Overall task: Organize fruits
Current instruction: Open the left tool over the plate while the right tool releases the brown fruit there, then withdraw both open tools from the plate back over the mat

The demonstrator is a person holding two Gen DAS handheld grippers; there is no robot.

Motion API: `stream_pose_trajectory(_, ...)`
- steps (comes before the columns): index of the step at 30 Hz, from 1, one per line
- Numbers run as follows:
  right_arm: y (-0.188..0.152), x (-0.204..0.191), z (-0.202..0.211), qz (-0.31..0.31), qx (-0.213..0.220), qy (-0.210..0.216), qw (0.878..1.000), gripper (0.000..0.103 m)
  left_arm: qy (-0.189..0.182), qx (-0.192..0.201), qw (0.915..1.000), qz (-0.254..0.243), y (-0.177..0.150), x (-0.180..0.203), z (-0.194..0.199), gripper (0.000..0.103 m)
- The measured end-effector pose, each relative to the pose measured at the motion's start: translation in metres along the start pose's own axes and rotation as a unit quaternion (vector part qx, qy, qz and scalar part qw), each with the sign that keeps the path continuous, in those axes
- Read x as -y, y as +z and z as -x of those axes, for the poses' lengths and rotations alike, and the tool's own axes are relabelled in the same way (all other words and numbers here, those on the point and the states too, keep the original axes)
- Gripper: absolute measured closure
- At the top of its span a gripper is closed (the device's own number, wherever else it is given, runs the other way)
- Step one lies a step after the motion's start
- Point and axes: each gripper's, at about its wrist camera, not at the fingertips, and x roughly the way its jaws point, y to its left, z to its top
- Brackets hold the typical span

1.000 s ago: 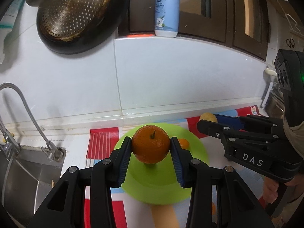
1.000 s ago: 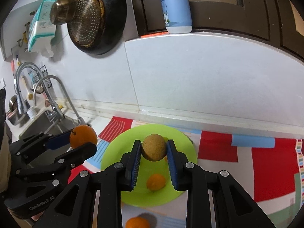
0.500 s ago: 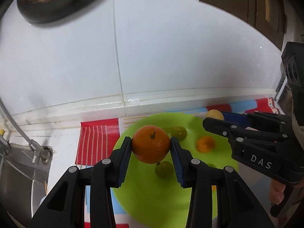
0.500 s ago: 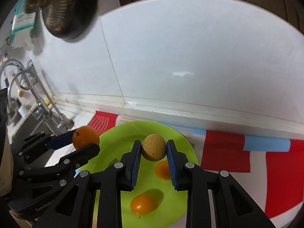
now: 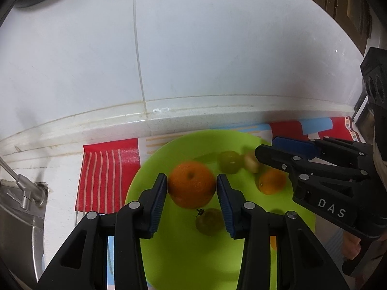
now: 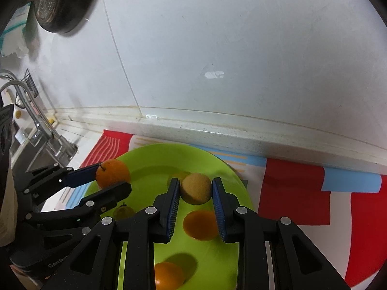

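Note:
My left gripper point(image 5: 191, 187) is shut on a large orange point(image 5: 191, 187) and holds it low over the green plate point(image 5: 174, 253). My right gripper point(image 6: 196, 191) is shut on a round tan-brown fruit point(image 6: 196, 188) over the same plate point(image 6: 154, 159). The orange in the left gripper also shows in the right wrist view point(image 6: 112, 172). On the plate lie two small green fruits point(image 5: 229, 162) point(image 5: 209, 221) and small oranges point(image 5: 272, 181) point(image 6: 199, 224) point(image 6: 168, 275).
The plate sits on a red, white and blue mat point(image 6: 295, 188) on the counter. A white tiled wall point(image 5: 217, 48) rises just behind. A sink and tap point(image 5: 24, 193) lie at the left. A dark pan point(image 6: 63, 2) hangs high on the wall.
Both grippers have moved forward and down toward the plate, each still gripping its fruit. The wall is closer and the bottle and cabinet have left view.

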Motion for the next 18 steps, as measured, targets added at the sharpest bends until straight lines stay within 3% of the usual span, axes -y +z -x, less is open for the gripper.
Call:
stream_pose_trajectory(7,0.000,0.000,0.013,-0.008,0.012,-0.001,1.000,0.074,0.011,0.022,0.9997,0.003,0.004,0.001,0.023,0.052)
stream_pose_trajectory(18,-0.005,-0.012,0.079,0.002,0.062,0.009,0.998,0.074,0.014,0.063,0.9979,0.005,-0.002,0.013,0.084,0.045)
